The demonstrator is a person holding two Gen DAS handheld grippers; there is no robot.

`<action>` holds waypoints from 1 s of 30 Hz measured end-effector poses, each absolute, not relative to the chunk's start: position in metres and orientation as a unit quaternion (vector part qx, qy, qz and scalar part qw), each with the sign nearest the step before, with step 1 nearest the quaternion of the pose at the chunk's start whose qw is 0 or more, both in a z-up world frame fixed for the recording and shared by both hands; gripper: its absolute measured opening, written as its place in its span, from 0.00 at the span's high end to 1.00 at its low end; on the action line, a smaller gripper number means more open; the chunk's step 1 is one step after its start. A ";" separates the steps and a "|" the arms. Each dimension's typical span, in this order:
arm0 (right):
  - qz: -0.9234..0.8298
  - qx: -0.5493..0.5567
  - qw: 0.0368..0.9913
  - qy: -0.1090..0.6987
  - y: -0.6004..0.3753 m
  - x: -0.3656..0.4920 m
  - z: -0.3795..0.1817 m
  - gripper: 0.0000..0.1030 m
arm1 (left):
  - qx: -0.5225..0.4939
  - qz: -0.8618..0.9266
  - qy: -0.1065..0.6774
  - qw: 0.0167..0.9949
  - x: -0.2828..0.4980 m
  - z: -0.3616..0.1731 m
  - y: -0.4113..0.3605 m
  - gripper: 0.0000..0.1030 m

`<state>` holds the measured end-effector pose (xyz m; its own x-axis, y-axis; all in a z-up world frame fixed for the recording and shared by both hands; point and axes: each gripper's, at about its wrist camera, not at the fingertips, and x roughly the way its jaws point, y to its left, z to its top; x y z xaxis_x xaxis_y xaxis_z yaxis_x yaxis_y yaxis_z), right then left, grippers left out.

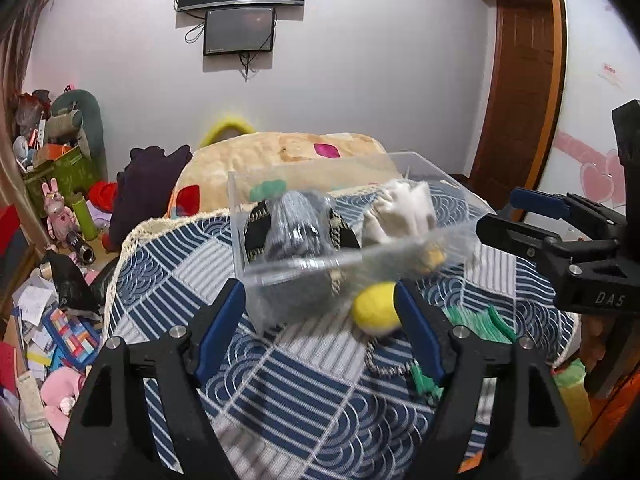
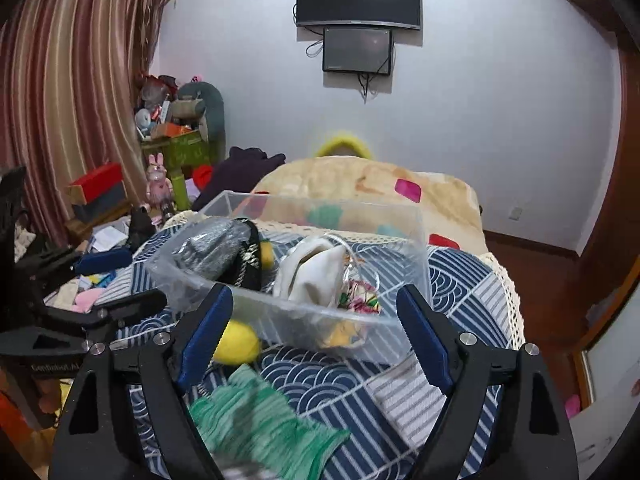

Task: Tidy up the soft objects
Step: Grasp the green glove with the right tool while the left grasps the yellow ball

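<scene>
With the clear bin part-filled, both claws, left claw and right claw, gape wide and empty; next, I judge, comes gripping the yellow ball just before the bin on the bed.

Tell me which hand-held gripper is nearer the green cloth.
Right. The right hand-held gripper, open, hovers with the green cloth right beneath it. The left hand-held gripper, open, sits further off, with the cloth beyond its right finger.

"DAS" shows on the right tongs.
</scene>
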<state>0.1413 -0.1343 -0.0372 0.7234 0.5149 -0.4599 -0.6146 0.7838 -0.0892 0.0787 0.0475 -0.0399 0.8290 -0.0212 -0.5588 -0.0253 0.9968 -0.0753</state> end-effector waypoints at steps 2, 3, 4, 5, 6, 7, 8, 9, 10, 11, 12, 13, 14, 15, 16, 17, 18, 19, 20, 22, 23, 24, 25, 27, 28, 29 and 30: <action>0.312 -0.116 0.919 0.213 -0.136 0.138 -0.041 0.20 | -0.042 -0.002 0.296 0.954 0.073 -0.043 0.045 0.24; 0.314 -0.116 0.917 0.215 -0.134 0.135 -0.043 0.20 | -0.040 -0.003 0.298 0.954 0.070 -0.045 0.044 0.24; 0.316 -0.117 0.916 0.219 -0.137 0.133 -0.048 0.20 | -0.037 -0.002 0.300 0.953 0.070 -0.047 0.042 0.24; 0.318 -0.118 0.914 0.224 -0.137 0.130 -0.053 0.20 | -0.034 -0.002 0.302 0.953 0.067 -0.049 0.040 0.24; 0.319 -0.119 0.912 0.229 -0.137 0.128 -0.057 0.20 | -0.032 -0.001 0.304 0.952 0.064 -0.052 0.038 0.24; 0.320 -0.117 0.909 0.238 -0.137 0.128 -0.065 0.20 | -0.030 -0.001 0.307 0.951 0.064 -0.054 0.037 0.24; 0.321 -0.114 0.907 0.246 -0.137 0.128 -0.071 0.20 | -0.027 -0.001 0.310 0.950 0.063 -0.057 0.035 0.24; 0.323 -0.114 0.904 0.255 -0.138 0.127 -0.078 0.20 | -0.024 -0.001 0.313 0.949 0.062 -0.060 0.033 0.24; 0.324 -0.116 0.901 0.266 -0.136 0.128 -0.085 0.20 | -0.022 -0.001 0.315 0.949 0.063 -0.062 0.031 0.24; 0.322 -0.118 0.897 0.277 -0.136 0.129 -0.095 0.20 | -0.021 -0.002 0.317 0.948 0.063 -0.065 0.029 0.24; 0.322 -0.119 0.895 0.284 -0.135 0.130 -0.100 0.20 | -0.021 -0.003 0.318 0.948 0.063 -0.067 0.027 0.24; 0.324 -0.120 0.891 0.293 -0.134 0.131 -0.106 0.21 | -0.022 -0.005 0.320 0.947 0.063 -0.069 0.027 0.24; 0.326 -0.123 0.888 0.300 -0.133 0.132 -0.113 0.21 | -0.023 -0.007 0.322 0.946 0.064 -0.071 0.025 0.24; 0.324 -0.131 0.887 0.303 -0.133 0.131 -0.118 0.22 | -0.025 -0.009 0.323 0.946 0.066 -0.072 0.023 0.24; 0.321 -0.135 0.888 0.300 -0.133 0.130 -0.119 0.27 | -0.026 -0.010 0.324 0.946 0.068 -0.073 0.022 0.24; 0.319 -0.141 0.890 0.294 -0.133 0.126 -0.122 0.32 | -0.028 -0.012 0.325 0.945 0.071 -0.074 0.021 0.24; 0.320 -0.143 0.890 0.291 -0.134 0.124 -0.122 0.41 | -0.029 -0.013 0.326 0.945 0.074 -0.075 0.019 0.24; 0.325 -0.144 0.889 0.289 -0.135 0.123 -0.122 0.53 | -0.030 -0.014 0.326 0.945 0.077 -0.076 0.018 0.24; 0.333 -0.140 0.886 0.292 -0.137 0.123 -0.122 0.60 | -0.031 -0.014 0.326 0.945 0.081 -0.076 0.016 0.24; 0.337 -0.132 0.885 0.294 -0.140 0.122 -0.121 0.73 | -0.036 -0.015 0.325 0.945 0.090 -0.076 0.013 0.24; 0.331 -0.125 0.889 0.290 -0.144 0.122 -0.120 0.76 | -0.039 -0.017 0.324 0.945 0.093 -0.076 0.012 0.24; 0.329 -0.121 0.891 0.289 -0.146 0.122 -0.119 0.82 | -0.040 -0.017 0.322 0.946 0.097 -0.076 0.011 0.24; 0.328 -0.115 0.892 0.289 -0.150 0.122 -0.118 0.85 | -0.042 -0.016 0.323 0.945 0.103 -0.077 0.010 0.24; 0.316 -0.105 0.900 0.282 -0.157 0.122 -0.113 0.87 | -0.048 -0.014 0.329 0.943 0.115 -0.079 0.009 0.24; 0.311 -0.104 0.903 0.278 -0.159 0.122 -0.112 0.87 | -0.051 -0.013 0.332 0.942 0.120 -0.080 0.009 0.24; 0.303 -0.102 0.908 0.272 -0.163 0.123 -0.109 0.87 | -0.056 -0.012 0.335 0.940 0.125 -0.082 0.009 0.24; 0.298 -0.098 0.911 0.269 -0.167 0.123 -0.107 0.87 | -0.063 -0.013 0.338 0.939 0.129 -0.084 0.010 0.25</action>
<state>0.1226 -0.1671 -0.1067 0.6778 0.4905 -0.5477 -0.5962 0.8026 -0.0189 0.1293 0.0103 -0.0835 0.7710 -0.0662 -0.6334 -0.0190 0.9917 -0.1269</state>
